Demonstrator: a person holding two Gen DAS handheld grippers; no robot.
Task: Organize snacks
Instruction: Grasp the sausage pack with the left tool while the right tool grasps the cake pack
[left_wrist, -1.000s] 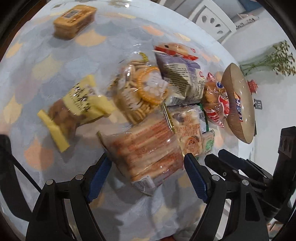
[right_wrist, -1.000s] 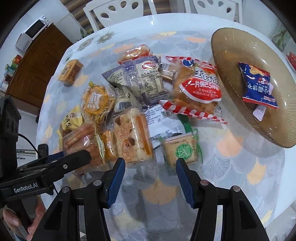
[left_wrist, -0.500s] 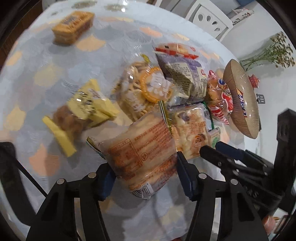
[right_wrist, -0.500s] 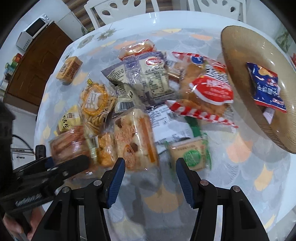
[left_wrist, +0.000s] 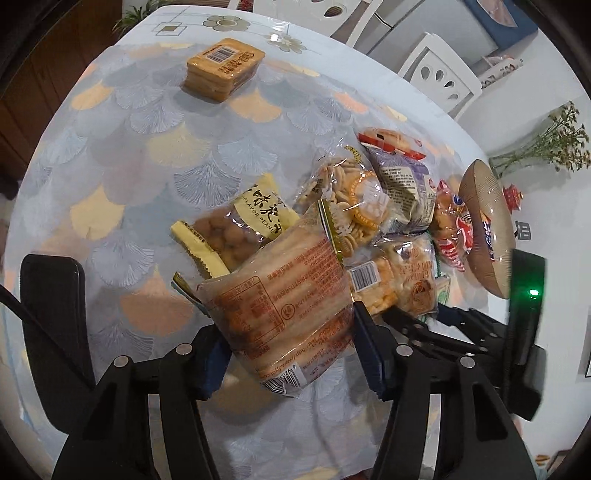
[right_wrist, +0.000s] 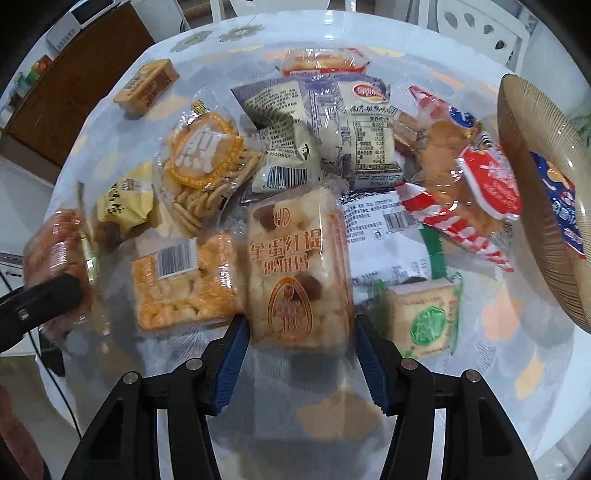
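Note:
My left gripper (left_wrist: 290, 354) is shut on an orange clear-wrapped biscuit pack (left_wrist: 284, 306) and holds it lifted off the table; the pack also shows in the right wrist view (right_wrist: 59, 258), blurred at the left edge. My right gripper (right_wrist: 299, 354) is open, its jaws on either side of the near end of a pale raisin-cake pack (right_wrist: 297, 266) that lies on the table. A pile of snack packs lies beyond. A brown ribbed plate (right_wrist: 535, 206) at the right holds a blue packet (right_wrist: 561, 210).
A yellow peanut bag (left_wrist: 240, 225), a round-cracker bag (left_wrist: 351, 206), a grey-purple bag (right_wrist: 343, 122), a red-and-white bag (right_wrist: 469, 173) and a green-label cake (right_wrist: 424, 317) crowd the patterned tablecloth (left_wrist: 129, 155). An orange box (left_wrist: 221, 68) sits apart at the far left. White chairs stand beyond.
My left gripper closed on the orange biscuit pack and lifted it. My right gripper moved forward until its open jaws straddle the raisin-cake pack.

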